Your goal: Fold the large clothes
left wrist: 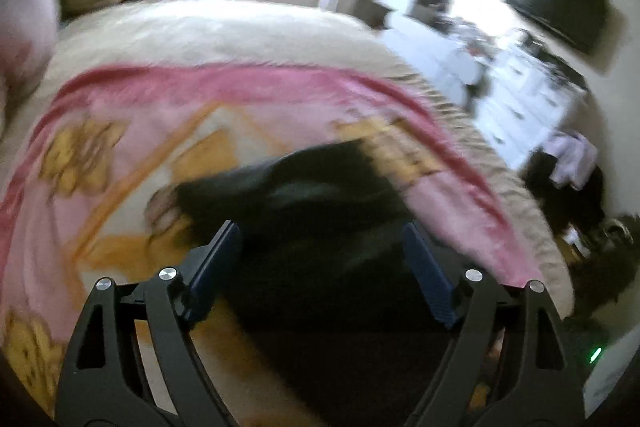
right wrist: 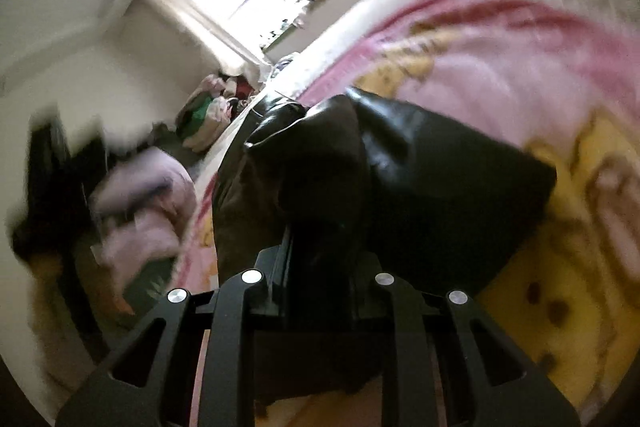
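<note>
On the bed [left wrist: 224,35], over a pink blanket [left wrist: 132,115], our left gripper [left wrist: 322,243] gapes empty; our right gripper [right wrist: 320,247] pinches the black garment [right wrist: 420,163] between its fingers.

My left gripper [left wrist: 322,247] points steeply downward, its jaws spread wide with nothing pressed between the blue pads [left wrist: 424,267]. My right gripper [right wrist: 320,251] is rolled over on its side, jaws drawn nearly together and pinching a fold of the black garment [right wrist: 420,163].
</note>
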Motion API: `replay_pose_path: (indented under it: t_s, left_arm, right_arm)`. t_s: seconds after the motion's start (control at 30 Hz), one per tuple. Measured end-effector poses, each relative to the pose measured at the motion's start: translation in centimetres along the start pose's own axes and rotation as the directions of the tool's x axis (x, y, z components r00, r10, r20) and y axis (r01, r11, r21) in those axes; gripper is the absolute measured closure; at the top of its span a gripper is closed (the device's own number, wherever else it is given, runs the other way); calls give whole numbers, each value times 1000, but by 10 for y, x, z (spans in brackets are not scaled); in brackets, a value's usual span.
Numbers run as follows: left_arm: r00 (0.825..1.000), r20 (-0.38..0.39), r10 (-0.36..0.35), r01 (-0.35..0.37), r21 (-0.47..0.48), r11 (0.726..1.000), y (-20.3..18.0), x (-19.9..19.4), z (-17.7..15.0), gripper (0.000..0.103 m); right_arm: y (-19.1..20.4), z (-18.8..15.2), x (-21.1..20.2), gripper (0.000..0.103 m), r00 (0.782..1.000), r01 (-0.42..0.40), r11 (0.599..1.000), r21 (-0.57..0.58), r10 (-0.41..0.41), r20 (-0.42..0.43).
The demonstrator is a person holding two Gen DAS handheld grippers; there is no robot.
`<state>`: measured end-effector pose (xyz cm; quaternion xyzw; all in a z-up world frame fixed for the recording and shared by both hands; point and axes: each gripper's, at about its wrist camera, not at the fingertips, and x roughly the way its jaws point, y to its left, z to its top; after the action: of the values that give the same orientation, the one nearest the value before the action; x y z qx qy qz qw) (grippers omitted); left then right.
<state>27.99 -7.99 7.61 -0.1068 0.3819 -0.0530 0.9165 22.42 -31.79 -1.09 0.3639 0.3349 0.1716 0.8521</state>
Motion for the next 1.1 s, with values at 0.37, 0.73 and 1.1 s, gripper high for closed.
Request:
replay_pose_path:
  t_s: [0.37,0.73,1.1]
  left_arm:
    - [989,-148,-4,-5,-62,998,28,52,-52,26]
    - [991,-120,-50,40,-83,996,19,35,-31,19]
    - [966,-219,-136,88,-217,972,3,79,-62,8]
  right_arm:
    - [28,41,19,5,989,34,998,-53,-42,-144]
    - [36,96,4,78,999,-33,981,-192,28,-31]
    - [-64,70,22,65,983,116,992,-46,-122,-141]
